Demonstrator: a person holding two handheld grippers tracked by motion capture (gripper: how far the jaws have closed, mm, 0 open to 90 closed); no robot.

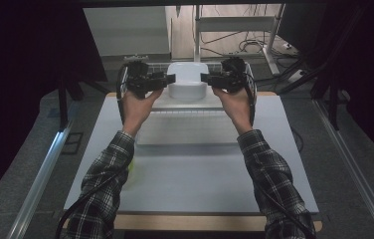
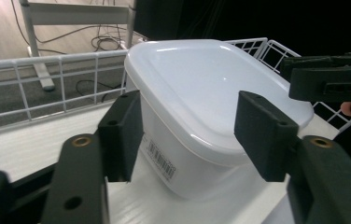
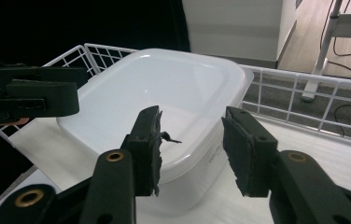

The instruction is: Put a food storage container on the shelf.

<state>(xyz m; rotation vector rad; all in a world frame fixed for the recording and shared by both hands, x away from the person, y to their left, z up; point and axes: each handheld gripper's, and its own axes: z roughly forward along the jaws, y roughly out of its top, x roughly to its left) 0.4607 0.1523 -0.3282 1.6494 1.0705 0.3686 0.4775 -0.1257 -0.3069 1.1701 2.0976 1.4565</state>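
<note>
A white plastic tub [image 1: 187, 79] with a smooth white top stands in a white wire basket [image 1: 252, 88] at the table's far side. My left gripper [image 1: 170, 78] is level with the tub's left side and my right gripper [image 1: 206, 77] with its right side, tips pointing at each other. In the left gripper view the tub [image 2: 201, 93] sits just beyond my open left gripper [image 2: 192, 135], a barcode label [image 2: 160, 161] on its wall. In the right gripper view my open right gripper [image 3: 197, 149] frames the tub's [image 3: 164, 88] near corner. Neither gripper holds anything.
The basket's wire walls [image 2: 47, 79] [image 3: 304, 93] rise close behind the tub. A flat white tray [image 1: 185, 132] lies in front of the basket on the white table [image 1: 195, 184]. Each gripper view shows the opposite gripper [image 2: 332, 77] [image 3: 29, 100] across the tub.
</note>
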